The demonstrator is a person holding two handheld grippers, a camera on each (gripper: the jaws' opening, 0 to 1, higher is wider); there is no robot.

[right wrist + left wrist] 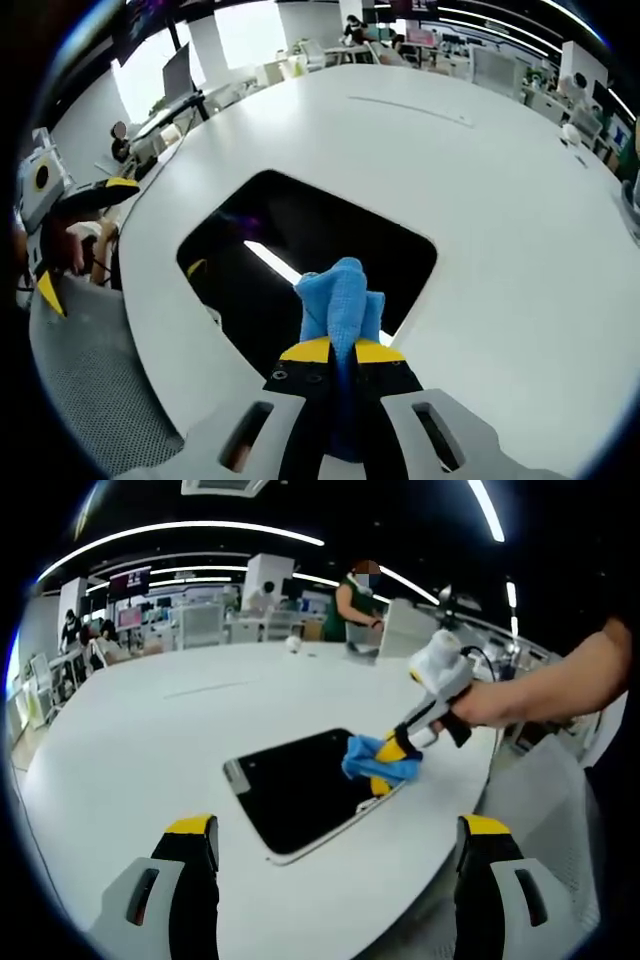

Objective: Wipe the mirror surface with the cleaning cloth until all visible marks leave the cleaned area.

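A dark rectangular mirror [300, 792] lies flat on the white table [150, 740]. In the left gripper view, my right gripper [384, 765] comes in from the right, held by a hand, and presses a blue cloth [375, 760] onto the mirror's right edge. My left gripper [335, 845] stands open above the table's near edge, nothing between its jaws. In the right gripper view, the right gripper [338, 350] is shut on the blue cloth [340, 295], which rests on the mirror [300, 240]. The left gripper [70, 225] shows at the far left, off the table.
The table [500, 200] is large, white and round. Its edge runs close below the mirror, with grey floor [90, 380] beyond. Small objects [292, 643] sit at the far side. People, desks and screens fill the room behind.
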